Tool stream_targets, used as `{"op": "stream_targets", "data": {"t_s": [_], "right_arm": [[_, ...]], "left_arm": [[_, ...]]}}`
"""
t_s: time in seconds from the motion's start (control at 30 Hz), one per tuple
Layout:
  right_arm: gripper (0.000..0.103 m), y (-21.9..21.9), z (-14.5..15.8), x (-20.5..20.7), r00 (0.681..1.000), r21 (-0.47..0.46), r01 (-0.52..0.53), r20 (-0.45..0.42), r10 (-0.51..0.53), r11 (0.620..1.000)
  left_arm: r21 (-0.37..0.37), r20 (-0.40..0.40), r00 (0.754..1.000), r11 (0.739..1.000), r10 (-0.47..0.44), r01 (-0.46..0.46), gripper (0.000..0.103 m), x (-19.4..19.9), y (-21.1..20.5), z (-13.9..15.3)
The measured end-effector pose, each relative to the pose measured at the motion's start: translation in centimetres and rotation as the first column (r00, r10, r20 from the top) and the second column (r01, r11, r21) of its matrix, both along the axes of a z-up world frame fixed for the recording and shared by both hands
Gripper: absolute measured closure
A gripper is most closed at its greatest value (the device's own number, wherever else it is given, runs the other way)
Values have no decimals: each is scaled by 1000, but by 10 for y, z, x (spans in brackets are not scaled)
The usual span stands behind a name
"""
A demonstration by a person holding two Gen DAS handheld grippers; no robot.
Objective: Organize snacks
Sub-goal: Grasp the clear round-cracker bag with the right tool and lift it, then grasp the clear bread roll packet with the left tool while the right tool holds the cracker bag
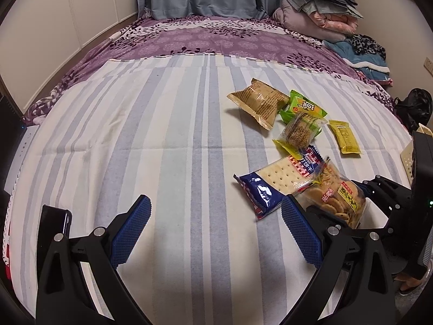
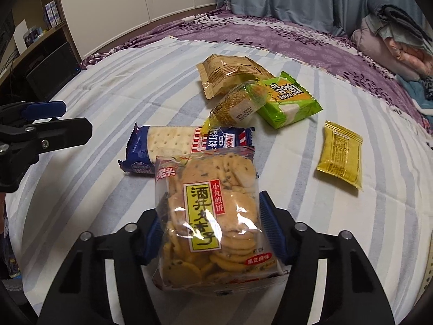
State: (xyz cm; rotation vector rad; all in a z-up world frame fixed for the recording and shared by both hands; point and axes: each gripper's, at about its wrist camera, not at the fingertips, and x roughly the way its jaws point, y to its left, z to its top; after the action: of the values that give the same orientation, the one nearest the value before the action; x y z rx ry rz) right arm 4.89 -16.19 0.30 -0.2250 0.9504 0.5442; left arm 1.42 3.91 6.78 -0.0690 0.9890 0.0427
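My right gripper [image 2: 212,205] is shut on a clear bag of small round crackers [image 2: 213,216], with a blue pad pressing each side of it. The bag stands tilted just above the striped bed sheet [image 2: 324,230]. Behind it lies a blue soda cracker pack [image 2: 162,146]. Further back, a tan packet [image 2: 230,73], a green packet [image 2: 289,103] and a clear sesame biscuit packet [image 2: 238,105] overlap one another. A yellow packet [image 2: 341,154] lies alone to the right. My left gripper [image 1: 215,203] hangs open over bare sheet, left of the cracker bag [image 1: 335,197], holding nothing.
Folded blankets [image 1: 319,13] are piled at the bed's far right corner. A cream perforated basket [image 1: 408,157] stands at the right edge of the bed, with a black bag [image 1: 414,105] beyond it. A shelf unit [image 2: 40,40] stands left of the bed.
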Motion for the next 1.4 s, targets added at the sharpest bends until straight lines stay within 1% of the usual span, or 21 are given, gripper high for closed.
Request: {"op": "stream_targets", "data": {"t_s": [0.13, 0.23, 0.5, 0.57, 0.77, 0.87, 0.97, 1.03, 1.07, 1.2, 1.33, 1.4], "right_arm": [[45, -13, 2, -2, 999, 13, 38, 0, -38, 999], [45, -30, 4, -3, 996, 24, 94, -4, -94, 995], [45, -79, 9, -6, 971, 46, 237, -12, -237, 970], [45, -88, 9, -6, 965, 50, 261, -15, -261, 964], [45, -100, 5, -4, 955, 59, 295, -26, -294, 954], [45, -100, 4, -3, 956, 62, 294, -23, -293, 954], [45, -100, 3, -2, 956, 67, 293, -24, -292, 954], [44, -101, 3, -3, 956, 73, 294, -25, -293, 953], [44, -101, 3, -4, 956, 75, 294, -24, -293, 953], [43, -100, 2, -3, 957, 71, 291, -16, -291, 954], [43, -100, 2, -3, 957, 73, 291, -17, -291, 954], [43, -100, 2, -3, 957, 71, 290, -16, -290, 954]], "left_arm": [[-1, 1, 1000, 1000, -14, 14, 5, 4, -7, 1], [1, 6, 999, 999, -34, 34, 5, 10, -14, 2], [0, 15, 994, 994, -106, 106, 5, 37, -48, -1], [-19, 11, 992, 991, -130, 130, 5, 46, -58, -3], [-66, 13, 982, 980, -188, 188, 5, 74, -84, -10], [-71, 19, 979, 977, -202, 203, 5, 87, -92, -16], [-85, 18, 979, 976, -202, 203, 11, 98, -93, -21], [-98, 14, 979, 974, -204, 205, 18, 105, -94, -24], [-99, 12, 979, 974, -205, 206, 18, 109, -94, -26], [-103, 5, 978, 973, -209, 208, 28, 119, -96, -32], [-112, -3, 976, 970, -216, 214, 39, 125, -98, -38], [-126, 1, 976, 968, -217, 216, 42, 125, -97, -41]]}}
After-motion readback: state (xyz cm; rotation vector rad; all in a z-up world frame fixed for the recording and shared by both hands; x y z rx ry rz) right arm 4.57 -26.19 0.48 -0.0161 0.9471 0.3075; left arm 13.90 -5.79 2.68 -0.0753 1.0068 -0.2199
